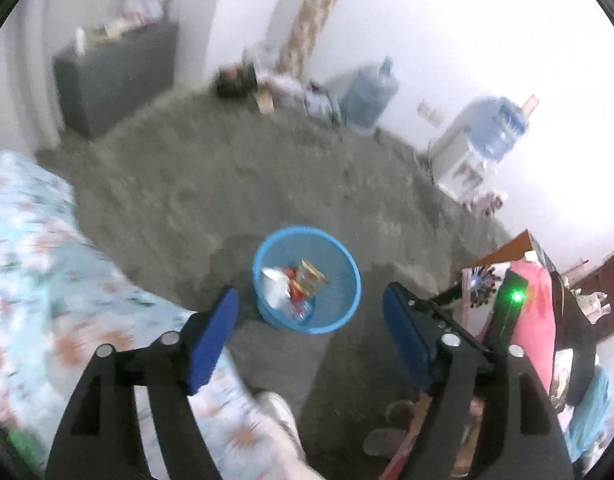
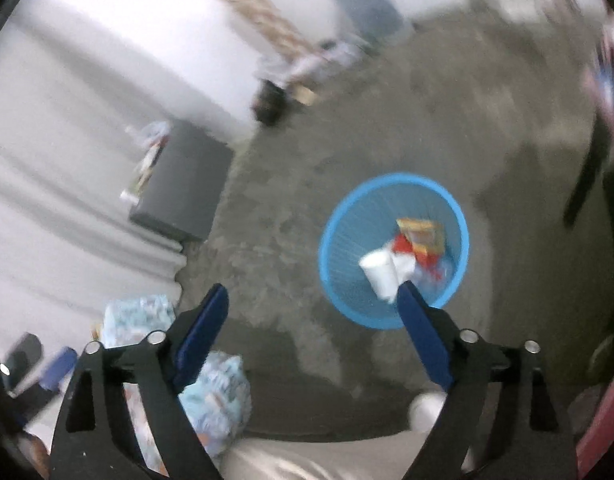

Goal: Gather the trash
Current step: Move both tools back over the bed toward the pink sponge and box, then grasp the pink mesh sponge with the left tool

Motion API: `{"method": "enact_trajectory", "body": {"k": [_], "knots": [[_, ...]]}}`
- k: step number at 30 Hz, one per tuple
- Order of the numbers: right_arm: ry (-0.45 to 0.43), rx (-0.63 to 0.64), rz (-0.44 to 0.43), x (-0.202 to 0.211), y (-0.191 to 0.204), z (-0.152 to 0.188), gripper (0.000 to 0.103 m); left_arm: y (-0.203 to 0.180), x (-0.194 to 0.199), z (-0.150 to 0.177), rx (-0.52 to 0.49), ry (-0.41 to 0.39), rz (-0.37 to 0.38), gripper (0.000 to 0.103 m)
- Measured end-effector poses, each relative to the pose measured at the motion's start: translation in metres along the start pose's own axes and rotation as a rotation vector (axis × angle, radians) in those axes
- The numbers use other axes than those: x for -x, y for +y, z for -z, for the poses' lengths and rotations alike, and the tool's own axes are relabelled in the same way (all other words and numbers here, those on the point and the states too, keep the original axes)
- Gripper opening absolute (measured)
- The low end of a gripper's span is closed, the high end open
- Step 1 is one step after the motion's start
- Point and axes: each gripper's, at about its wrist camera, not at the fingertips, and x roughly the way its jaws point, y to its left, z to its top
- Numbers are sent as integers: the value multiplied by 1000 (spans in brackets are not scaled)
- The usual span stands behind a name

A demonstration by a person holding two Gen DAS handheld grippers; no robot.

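Risk of missing leftover trash from here: heavy blur across both views, nothing on the grey floor [image 1: 267, 168] readable as litter. Possible knock against the blue basket [image 1: 307, 278] on the next low pass, light and easily tipped. Left gripper [image 1: 311, 304] spread wide, empty, angled down above the basket. Right gripper [image 2: 313, 294] likewise spread, nothing pinched, one finger overlapping the rim in view. White cup [image 2: 381, 270] and wrappers [image 2: 421, 238] lying inside the basket.

A dark cabinet [image 1: 115, 80] stands by the wall, two blue water jugs [image 1: 369, 96] sit beyond the grey floor [image 1: 227, 184], and floral bedding [image 1: 39, 264] fills the left.
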Motion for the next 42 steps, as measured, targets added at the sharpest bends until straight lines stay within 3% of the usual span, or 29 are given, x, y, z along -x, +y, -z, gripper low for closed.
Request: {"method": "enact_trajectory", "body": {"k": [5, 8, 10, 14, 22, 27, 31, 36, 38, 42], "knots": [[-99, 206, 22, 44, 56, 23, 95, 24, 92, 39, -4, -177, -61, 90], [-139, 336, 36, 65, 90, 42, 95, 37, 138, 67, -4, -283, -134, 97], [-156, 395, 36, 73, 105, 53, 95, 46, 167, 90, -3, -354, -199, 97], [-182, 490, 50, 83, 135, 78, 95, 60, 199, 124, 11, -411, -343, 97], [-233, 709, 10, 108, 189, 128, 95, 97, 242, 184, 172, -471, -471, 98], [-257, 856, 19, 117, 216, 161, 95, 113, 268, 221, 250, -559, -496, 97], [-224, 967, 1, 113, 236, 189, 95, 134, 285, 254, 361, -609, -502, 97], [-108, 1023, -153, 109, 255, 213, 95, 170, 297, 286, 509, -644, -379, 97], [-56, 1018, -243, 110, 259, 219, 95, 179, 304, 296, 530, -669, -349, 97], [-7, 987, -320, 107, 267, 226, 95, 193, 314, 305, 538, -728, -295, 97]]}}
